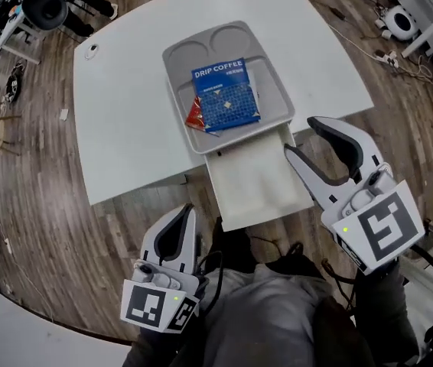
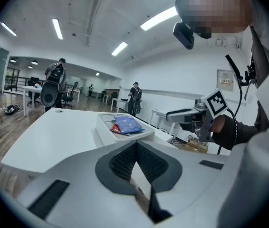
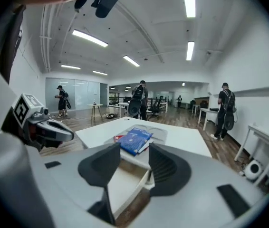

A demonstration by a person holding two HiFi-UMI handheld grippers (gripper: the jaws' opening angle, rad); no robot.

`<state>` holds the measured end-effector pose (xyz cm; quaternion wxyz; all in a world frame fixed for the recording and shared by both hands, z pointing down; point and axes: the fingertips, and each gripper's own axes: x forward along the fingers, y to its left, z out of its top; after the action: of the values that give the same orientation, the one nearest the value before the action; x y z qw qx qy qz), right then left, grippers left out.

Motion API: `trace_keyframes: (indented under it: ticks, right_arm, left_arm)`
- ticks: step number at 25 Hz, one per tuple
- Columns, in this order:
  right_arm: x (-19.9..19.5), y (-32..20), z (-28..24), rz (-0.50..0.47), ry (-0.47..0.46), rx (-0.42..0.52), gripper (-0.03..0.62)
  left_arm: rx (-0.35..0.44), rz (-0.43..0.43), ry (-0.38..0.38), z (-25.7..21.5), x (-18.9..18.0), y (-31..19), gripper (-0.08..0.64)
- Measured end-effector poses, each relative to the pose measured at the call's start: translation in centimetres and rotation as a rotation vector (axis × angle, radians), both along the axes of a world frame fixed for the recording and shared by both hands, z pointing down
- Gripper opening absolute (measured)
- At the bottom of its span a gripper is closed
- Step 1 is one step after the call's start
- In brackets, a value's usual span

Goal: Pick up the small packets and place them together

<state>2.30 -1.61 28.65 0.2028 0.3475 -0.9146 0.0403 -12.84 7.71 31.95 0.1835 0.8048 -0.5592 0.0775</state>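
A blue drip coffee packet (image 1: pixel 226 94) lies in the grey tray (image 1: pixel 178 52) on the white table, with a small red packet (image 1: pixel 196 117) partly tucked under its left edge. Both packets show again in the left gripper view, blue packet (image 2: pixel 127 124) and red packet (image 2: pixel 114 127), and in the right gripper view, blue packet (image 3: pixel 135 140) and red packet (image 3: pixel 119 137). My left gripper (image 1: pixel 186 209) hangs below the table's near edge, shut and empty (image 2: pixel 135 144). My right gripper (image 1: pixel 302 136) is at the tray's right front, open with nothing between its pads (image 3: pixel 134 158).
An open white drawer (image 1: pixel 258 182) juts out from under the table's near edge, between the two grippers. A small white object (image 1: pixel 92 50) lies at the table's far left. A black chair (image 1: pixel 44 2) stands beyond it. Cables (image 1: pixel 389 48) lie on the floor at the far right. People stand further back (image 3: pixel 139 99).
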Motion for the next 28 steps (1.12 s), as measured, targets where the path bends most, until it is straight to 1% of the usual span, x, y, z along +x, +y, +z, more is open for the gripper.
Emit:
trace_keyframes:
  ticks: [2, 4, 6, 8, 11, 14, 17, 20, 22, 24, 25, 28]
  right_arm:
    - [1.7, 4.4, 1.3, -0.041, -0.001, -0.008, 0.193]
    - [3.2, 8.8, 2.4, -0.067, -0.012, -0.027, 0.192]
    - [4.5, 12.2, 3.2, -0.068, -0.042, -0.044, 0.186]
    - [5.5, 14.4, 3.9, -0.057, -0.078, -0.053, 0.174]
    - [6.7, 16.4, 5.0, -0.047, -0.099, -0.050, 0.153]
    - [7.5, 17.9, 6.0, -0.032, -0.139, -0.042, 0.150]
    - [8.5, 18.3, 6.7, 0.000, -0.157, -0.048, 0.128]
    - [8.1, 17.8, 5.6, -0.002, -0.149, -0.044, 0.094]
    - [7.1, 17.0, 4.5, -0.014, -0.121, -0.029, 0.076]
    - [5.6, 16.0, 3.9, -0.040, -0.055, -0.005, 0.040]
    - [4.8, 15.4, 3.7, -0.054, -0.006, 0.017, 0.012]
    - [2.0, 12.9, 3.3, -0.077, 0.197, 0.135, 0.008]
  left_arm:
    - [-0.001, -0.022, -0.015, 0.4, 2.1, 3.0, -0.002]
    - [0.000, -0.018, -0.042, 0.6, 4.1, 5.7, -0.002]
    - [0.010, 0.005, -0.075, 0.8, 5.9, 7.5, -0.002]
    - [0.020, 0.022, -0.097, 0.8, 7.3, 8.6, -0.002]
    - [0.017, 0.041, -0.115, 1.0, 9.0, 9.5, -0.002]
    - [0.006, 0.068, -0.167, 1.4, 10.3, 9.7, -0.002]
    - [0.002, 0.103, -0.183, 1.2, 12.0, 9.1, -0.002]
    - [0.028, 0.150, -0.202, 0.2, 13.3, 8.6, -0.002]
    - [0.044, 0.158, -0.188, -0.6, 13.1, 7.9, -0.002]
    - [0.054, 0.143, -0.150, -1.1, 12.5, 7.0, -0.002]
    - [0.059, 0.133, -0.132, -1.2, 12.0, 6.5, -0.002]
    - [0.075, 0.104, -0.089, -1.7, 10.1, 5.2, -0.002]
